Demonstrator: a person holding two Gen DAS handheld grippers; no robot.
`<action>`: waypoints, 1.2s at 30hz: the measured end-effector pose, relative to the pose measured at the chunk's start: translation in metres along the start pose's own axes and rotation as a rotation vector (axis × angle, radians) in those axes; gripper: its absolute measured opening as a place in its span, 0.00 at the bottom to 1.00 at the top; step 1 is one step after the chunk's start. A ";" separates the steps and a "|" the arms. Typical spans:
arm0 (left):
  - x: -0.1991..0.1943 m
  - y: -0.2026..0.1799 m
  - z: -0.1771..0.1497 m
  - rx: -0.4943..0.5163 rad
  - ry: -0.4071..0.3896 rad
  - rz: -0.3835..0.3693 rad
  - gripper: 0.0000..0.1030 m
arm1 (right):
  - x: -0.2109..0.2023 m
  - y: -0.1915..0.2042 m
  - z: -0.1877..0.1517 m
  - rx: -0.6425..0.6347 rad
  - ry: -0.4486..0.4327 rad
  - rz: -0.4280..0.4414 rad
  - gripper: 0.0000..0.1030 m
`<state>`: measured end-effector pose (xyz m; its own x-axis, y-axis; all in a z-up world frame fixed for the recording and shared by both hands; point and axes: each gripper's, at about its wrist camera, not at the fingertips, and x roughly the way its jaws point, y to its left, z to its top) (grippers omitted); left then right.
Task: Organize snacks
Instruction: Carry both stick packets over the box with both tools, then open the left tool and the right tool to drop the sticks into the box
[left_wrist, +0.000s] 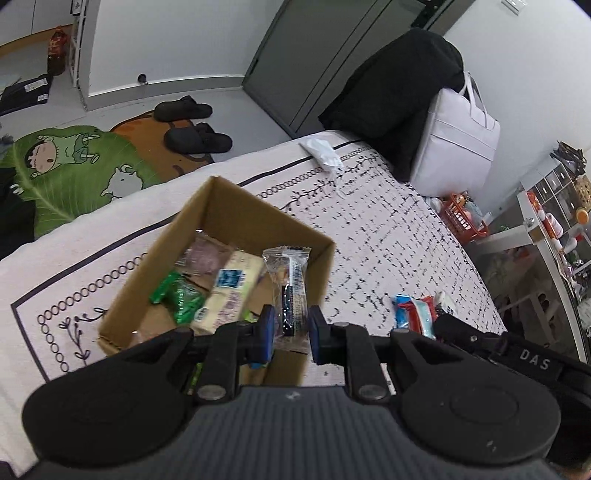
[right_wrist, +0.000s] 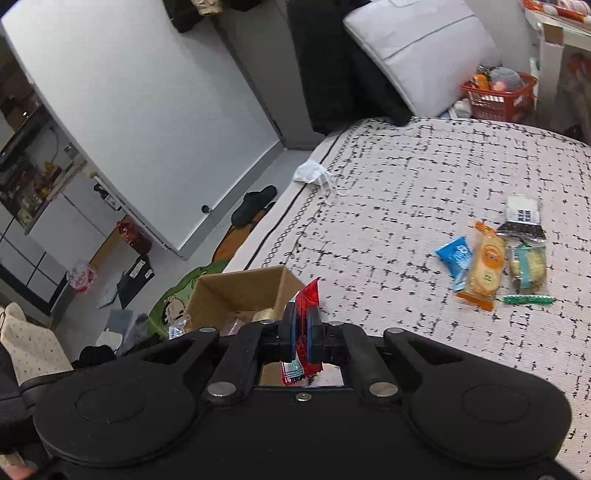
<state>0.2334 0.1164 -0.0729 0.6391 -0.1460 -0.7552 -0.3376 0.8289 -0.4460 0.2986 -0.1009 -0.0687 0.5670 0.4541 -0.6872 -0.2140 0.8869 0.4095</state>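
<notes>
Now my left gripper (left_wrist: 291, 325) pinches clear packet (left_wrist: 290, 284) over box (left_wrist: 236, 206); my right gripper (right_wrist: 301, 332) clamps red packet (right_wrist: 308, 295) beside it. Best release low, inside walls.

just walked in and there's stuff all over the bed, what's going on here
Someone is sorting snacks into a cardboard box on the bed. The left tool holds a clear-wrapped snack over the box, which already has a few packets inside. The right tool grips a red packet. Several more snacks lie loose on the bedspread.
</notes>
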 end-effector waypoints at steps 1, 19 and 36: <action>-0.001 0.003 0.000 -0.003 0.001 0.003 0.18 | 0.001 0.003 -0.001 -0.006 0.002 0.002 0.05; 0.003 0.044 0.011 -0.076 0.076 0.094 0.23 | 0.018 0.049 -0.015 -0.080 0.041 0.088 0.05; -0.004 0.027 0.008 -0.073 0.081 0.120 0.83 | 0.000 0.014 -0.007 -0.011 0.057 0.051 0.43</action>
<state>0.2273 0.1442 -0.0782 0.5344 -0.0940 -0.8400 -0.4595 0.8018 -0.3821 0.2900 -0.0875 -0.0669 0.5089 0.5025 -0.6989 -0.2502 0.8632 0.4384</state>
